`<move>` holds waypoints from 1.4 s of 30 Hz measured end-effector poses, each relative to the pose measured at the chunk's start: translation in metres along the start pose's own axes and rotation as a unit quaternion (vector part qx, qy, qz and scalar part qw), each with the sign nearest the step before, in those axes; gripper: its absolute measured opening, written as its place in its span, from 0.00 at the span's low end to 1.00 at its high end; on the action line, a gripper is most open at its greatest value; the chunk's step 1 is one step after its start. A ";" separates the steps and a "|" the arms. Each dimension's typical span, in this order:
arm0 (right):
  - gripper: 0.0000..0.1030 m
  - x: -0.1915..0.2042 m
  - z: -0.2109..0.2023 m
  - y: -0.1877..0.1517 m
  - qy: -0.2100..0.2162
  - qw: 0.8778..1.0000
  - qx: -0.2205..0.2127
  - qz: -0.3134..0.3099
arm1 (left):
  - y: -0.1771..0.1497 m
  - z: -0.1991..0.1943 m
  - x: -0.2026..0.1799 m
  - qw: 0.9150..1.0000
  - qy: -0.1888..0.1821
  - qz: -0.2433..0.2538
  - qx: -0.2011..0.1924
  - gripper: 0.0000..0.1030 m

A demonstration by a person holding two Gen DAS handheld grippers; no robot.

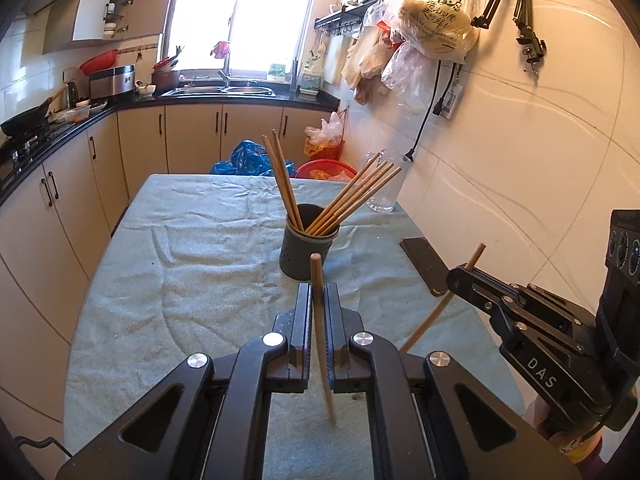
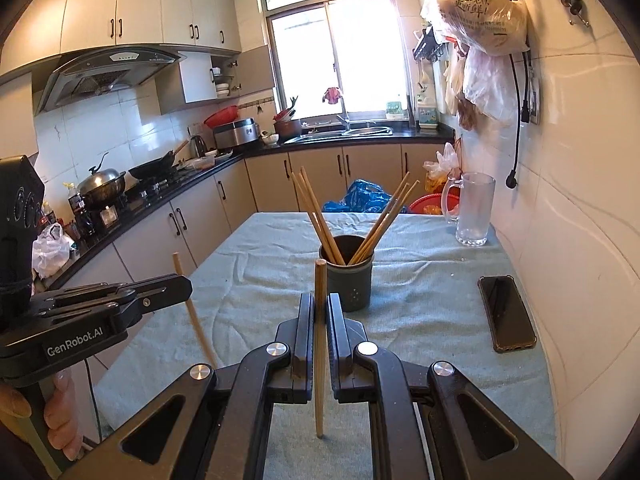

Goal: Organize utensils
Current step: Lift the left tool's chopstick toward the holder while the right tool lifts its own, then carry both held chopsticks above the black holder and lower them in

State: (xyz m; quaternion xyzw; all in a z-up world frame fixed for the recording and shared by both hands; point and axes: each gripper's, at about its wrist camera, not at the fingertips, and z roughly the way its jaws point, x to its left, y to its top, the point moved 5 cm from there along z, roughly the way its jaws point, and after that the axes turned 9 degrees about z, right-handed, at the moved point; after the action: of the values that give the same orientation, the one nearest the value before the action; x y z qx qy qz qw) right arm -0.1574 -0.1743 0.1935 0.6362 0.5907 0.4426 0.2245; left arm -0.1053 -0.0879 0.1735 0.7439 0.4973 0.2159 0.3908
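Note:
A dark grey utensil holder (image 1: 306, 250) (image 2: 352, 280) stands on the towel-covered table, with several wooden chopsticks fanned out of it to left and right. My left gripper (image 1: 318, 292) is shut on one wooden chopstick (image 1: 320, 320), which stands nearly upright between its pads, just short of the holder. My right gripper (image 2: 320, 302) is shut on another chopstick (image 2: 320, 340), also upright. Each gripper shows in the other's view: the right gripper (image 1: 460, 274) with its chopstick (image 1: 430, 320) at the right, the left gripper (image 2: 182, 286) with its chopstick (image 2: 196, 320) at the left.
A black phone (image 1: 424, 266) (image 2: 506, 312) lies on the pale green towel (image 1: 180, 260) near the right wall. A glass mug (image 2: 474, 210) stands at the far right corner. Kitchen counters run along the left and back. A hand (image 2: 60, 420) grips the left handle.

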 end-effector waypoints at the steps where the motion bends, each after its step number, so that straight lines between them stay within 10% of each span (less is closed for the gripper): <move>1: 0.07 0.001 0.001 0.002 0.000 1.000 0.000 -0.001 | 0.001 0.000 0.000 1.000 0.001 0.002 -0.002 0.05; 42: 0.07 0.009 0.005 0.098 -0.013 0.998 -0.063 0.003 | 0.132 -0.015 0.001 0.991 0.026 0.086 -0.099 0.05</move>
State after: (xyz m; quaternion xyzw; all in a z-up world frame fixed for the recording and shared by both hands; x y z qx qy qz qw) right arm -0.0997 -0.1848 0.2730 0.6284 0.5563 0.4716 0.2705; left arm -0.0403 -0.1077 0.2878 0.7358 0.4173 0.3161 0.4295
